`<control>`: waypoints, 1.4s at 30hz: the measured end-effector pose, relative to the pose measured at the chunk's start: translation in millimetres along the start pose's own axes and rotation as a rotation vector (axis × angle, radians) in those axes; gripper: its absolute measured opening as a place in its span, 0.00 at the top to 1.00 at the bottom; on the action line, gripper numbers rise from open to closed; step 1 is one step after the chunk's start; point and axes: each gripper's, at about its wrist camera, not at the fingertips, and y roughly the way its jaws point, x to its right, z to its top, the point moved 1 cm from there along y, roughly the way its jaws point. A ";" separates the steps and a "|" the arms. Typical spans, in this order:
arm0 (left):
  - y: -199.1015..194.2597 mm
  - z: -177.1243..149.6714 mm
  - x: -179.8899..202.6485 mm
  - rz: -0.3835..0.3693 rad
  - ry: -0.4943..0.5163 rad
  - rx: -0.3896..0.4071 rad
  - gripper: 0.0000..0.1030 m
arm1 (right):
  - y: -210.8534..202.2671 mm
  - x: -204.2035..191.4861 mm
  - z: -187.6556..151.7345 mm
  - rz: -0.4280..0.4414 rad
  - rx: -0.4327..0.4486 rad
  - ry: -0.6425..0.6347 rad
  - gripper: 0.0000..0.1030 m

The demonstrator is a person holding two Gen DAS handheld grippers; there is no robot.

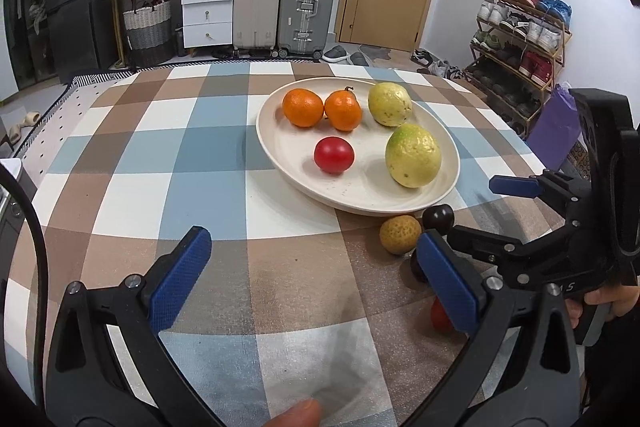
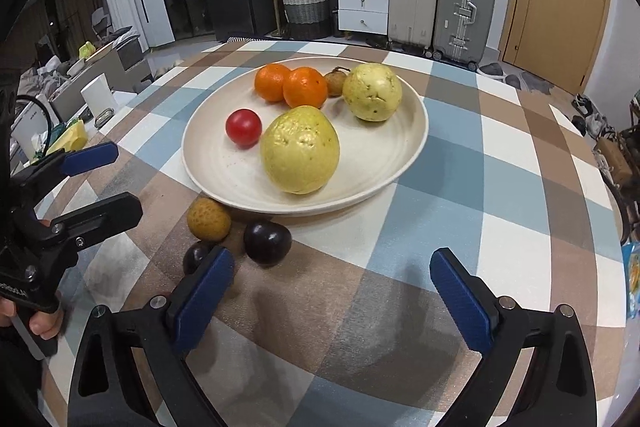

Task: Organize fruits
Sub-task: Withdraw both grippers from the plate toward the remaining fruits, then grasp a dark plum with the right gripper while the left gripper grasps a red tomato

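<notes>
Gathering strays onto the plate (image 2: pixel 408 131): both grippers empty, jaws wide. Right gripper (image 2: pixel 332 291) has a dark plum (image 2: pixel 267 241) just ahead of its left finger, a russet fruit (image 2: pixel 209 219) beyond. Left gripper (image 1: pixel 316 279) hangs back. Next: centre on the plum, close.

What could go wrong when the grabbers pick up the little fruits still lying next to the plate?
1. The dark plums are round and smooth, so they might squirt out of the pads and roll across the table.
2. The bumpy tan fruit touches the plate rim, so a finger might bump the plate.
3. The left gripper and right gripper are close and might collide.
</notes>
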 end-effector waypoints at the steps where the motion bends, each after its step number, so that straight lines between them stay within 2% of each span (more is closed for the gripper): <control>1: 0.2 0.1 -0.2 0.001 -0.001 0.000 0.00 | 1.1 -0.2 0.3 -0.001 -0.004 -0.002 0.03; 6: 1.3 -0.4 0.1 0.005 -0.003 -0.005 0.00 | 7.9 -4.2 -0.2 0.003 -0.029 -0.022 0.13; 21: 2.3 -1.7 3.1 0.014 0.017 0.006 0.00 | 8.4 -18.9 2.4 0.054 -0.027 -0.098 0.37; 31: 3.8 -1.4 3.7 0.010 0.024 0.013 0.00 | 11.2 -23.6 4.4 0.087 -0.016 -0.117 0.44; 42: 5.6 -3.1 4.5 0.003 0.022 0.002 0.00 | 9.8 -28.8 5.0 0.181 -0.013 -0.126 0.75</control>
